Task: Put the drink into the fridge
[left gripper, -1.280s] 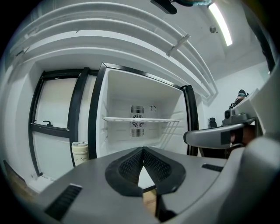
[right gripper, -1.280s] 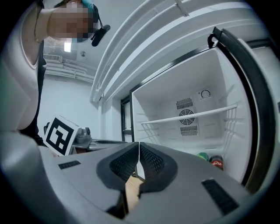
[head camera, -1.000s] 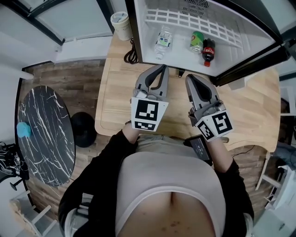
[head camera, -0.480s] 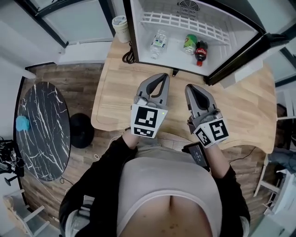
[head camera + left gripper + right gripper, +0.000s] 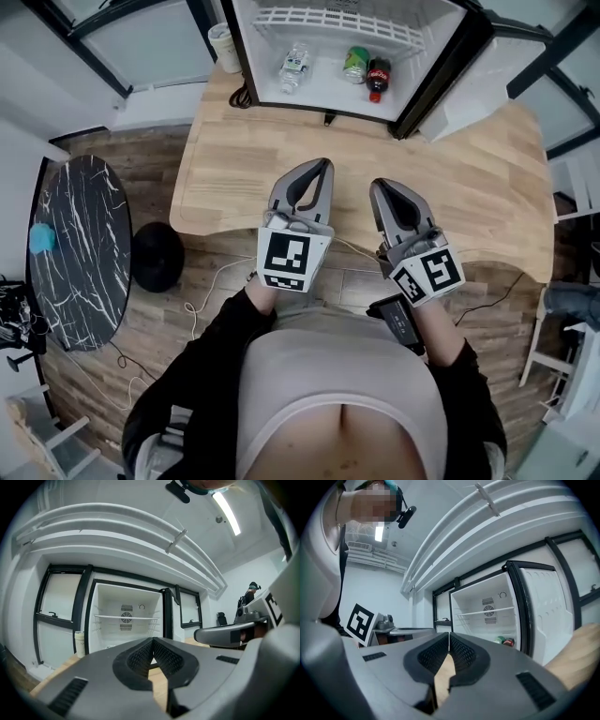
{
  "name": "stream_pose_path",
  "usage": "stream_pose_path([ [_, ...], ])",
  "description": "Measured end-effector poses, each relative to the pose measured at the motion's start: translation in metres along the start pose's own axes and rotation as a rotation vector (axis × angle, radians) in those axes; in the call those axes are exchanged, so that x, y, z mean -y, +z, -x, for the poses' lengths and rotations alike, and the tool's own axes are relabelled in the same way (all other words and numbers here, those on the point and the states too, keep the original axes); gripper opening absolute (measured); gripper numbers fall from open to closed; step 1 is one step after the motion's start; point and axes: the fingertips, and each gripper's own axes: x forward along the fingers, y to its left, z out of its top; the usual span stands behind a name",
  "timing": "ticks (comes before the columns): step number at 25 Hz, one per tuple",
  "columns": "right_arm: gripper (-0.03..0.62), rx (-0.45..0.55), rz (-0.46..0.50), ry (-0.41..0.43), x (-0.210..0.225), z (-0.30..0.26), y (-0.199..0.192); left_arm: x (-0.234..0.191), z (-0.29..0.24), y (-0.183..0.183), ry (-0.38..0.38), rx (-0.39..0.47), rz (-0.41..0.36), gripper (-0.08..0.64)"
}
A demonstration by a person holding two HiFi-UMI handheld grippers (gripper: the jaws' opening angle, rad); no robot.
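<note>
Water bottle [image 5: 293, 64], green drink [image 5: 355, 64], cola bottle [image 5: 378, 77] lie inside open fridge [image 5: 309, 91]; left gripper [image 5: 323, 165], right gripper [image 5: 375, 186] closed, empty, well clear over table [image 5: 469, 178]: stocking likely finished.

Left tongs [image 5: 153, 641] closed, tips touching, empty. Fridge [image 5: 112, 604] ahead, door open. Cup [image 5: 79, 642] just left of it.

Left gripper [image 5: 319, 167] and right gripper [image 5: 379, 185] point level, side by side, jaws closed together, empty
</note>
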Motion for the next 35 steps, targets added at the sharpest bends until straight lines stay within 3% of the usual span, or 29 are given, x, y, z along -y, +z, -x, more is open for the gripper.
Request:
stream_pose_path([
  [6, 0.028, 0.019, -0.008, 0.042, -0.023, 0.044, 0.008, 0.038, 0.041, 0.0, 0.03, 0.012, -0.018, 0.006],
  [14, 0.028, 0.027, -0.022, 0.113, -0.058, 0.074, 0.011, 0.051, 0.087, 0.008, 0.102, 0.018, -0.007, 0.006],
  [26, 0.028, 0.05, -0.022, 0.159, -0.082, 0.095, 0.021, 0.072, 0.117, 0.027, 0.1, 0.082, -0.026, 0.006],
  [35, 0.028, 0.058, -0.009, 0.132, -0.097, 0.109, 0.027, 0.085, 0.137, 0.036, 0.062, 0.097, -0.048, 0.006],
])
